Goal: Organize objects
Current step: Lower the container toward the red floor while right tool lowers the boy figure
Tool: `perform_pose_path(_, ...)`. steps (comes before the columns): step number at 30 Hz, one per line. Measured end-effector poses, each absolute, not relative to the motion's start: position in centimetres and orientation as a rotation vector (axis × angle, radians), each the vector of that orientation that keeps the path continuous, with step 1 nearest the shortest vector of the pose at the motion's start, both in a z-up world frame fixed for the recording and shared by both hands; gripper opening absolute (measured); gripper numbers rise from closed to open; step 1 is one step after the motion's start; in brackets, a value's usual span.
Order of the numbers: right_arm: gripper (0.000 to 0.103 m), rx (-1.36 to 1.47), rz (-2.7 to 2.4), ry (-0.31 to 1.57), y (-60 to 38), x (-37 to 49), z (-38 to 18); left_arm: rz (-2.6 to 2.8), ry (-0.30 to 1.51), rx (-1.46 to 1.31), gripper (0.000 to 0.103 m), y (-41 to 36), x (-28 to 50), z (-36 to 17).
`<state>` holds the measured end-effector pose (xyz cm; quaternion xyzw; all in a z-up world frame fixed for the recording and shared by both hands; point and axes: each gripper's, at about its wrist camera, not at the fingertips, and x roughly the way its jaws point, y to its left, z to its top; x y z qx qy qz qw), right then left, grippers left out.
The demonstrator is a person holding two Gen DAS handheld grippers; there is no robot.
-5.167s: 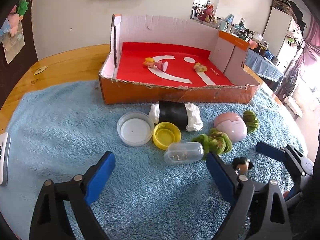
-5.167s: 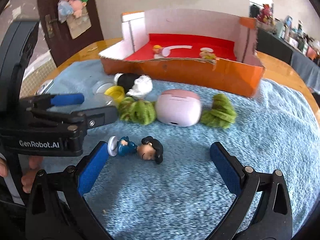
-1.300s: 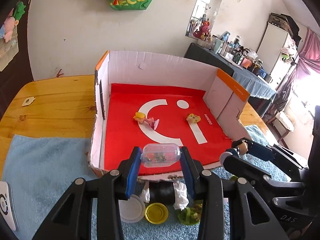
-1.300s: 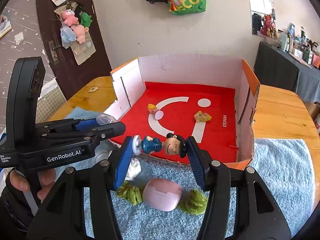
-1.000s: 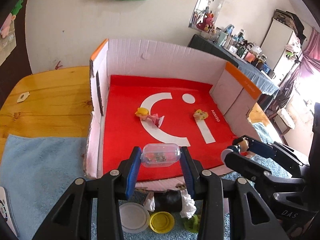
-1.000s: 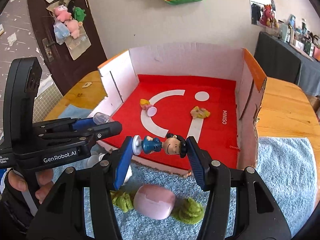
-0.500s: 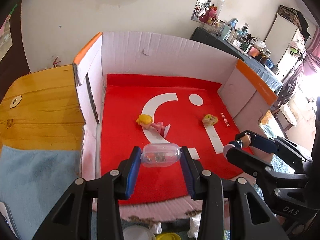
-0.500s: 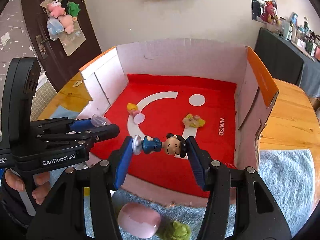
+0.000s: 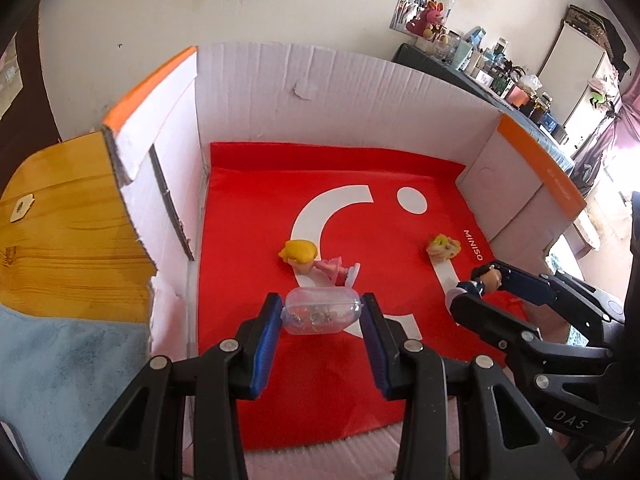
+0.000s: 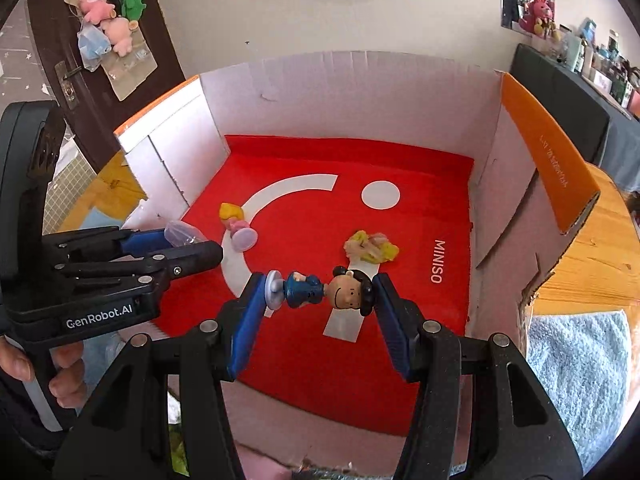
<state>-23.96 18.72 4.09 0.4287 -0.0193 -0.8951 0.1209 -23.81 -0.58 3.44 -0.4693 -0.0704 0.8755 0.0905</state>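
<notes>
The left gripper [image 9: 322, 314] is clamped on a clear capsule [image 9: 322, 315], held crosswise between its blue pads, and the right gripper [image 10: 318, 294] is pinched end to end on a small figurine [image 10: 320, 290], base against one pad and dark-haired head against the other. Both loads are carried above the red floor of the cardboard box [image 9: 340, 92], inside its white walls.

The step in hand is judged to be the delivery of these two pieces into the box; a short lowering and then a parting of the jaws is called for next, on bare red floor, so that the pieces already lying there are not struck. Two such pieces are seen: a blonde doll in pink [image 9: 314, 262] just beyond the capsule, and a small yellowish toy [image 9: 442, 246] nearer the right wall.

The capsule is transparent and rounded, with tiny dark bits inside. The figurine is dressed in blue and mounted on a pale round base.
</notes>
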Motion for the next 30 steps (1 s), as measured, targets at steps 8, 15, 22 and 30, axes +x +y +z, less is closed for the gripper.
perform_pose_path(8, 0.052, 1.271, -2.618, -0.033, 18.6, -24.7, 3.7, 2.602, -0.197, -1.415, 0.042, -0.3, -24.5, 2.9)
perform_pose_path(15, 0.052, 1.292, -2.622, -0.019, 18.7, -24.8, 3.2, 2.597, -0.191, -1.423, 0.042, 0.0, -25.0, 2.4)
perform_pose_path(22, 0.052, 1.333, -2.610, 0.030, 18.3, -25.2, 2.7, 2.600, -0.194, -1.421, 0.042, 0.1, -25.2, 2.3)
perform_pose_path(30, 0.052, 1.363, -2.594, 0.034, 18.5, -25.4, 2.4, 2.600, -0.197, -1.422, 0.042, 0.1, -25.2, 2.2)
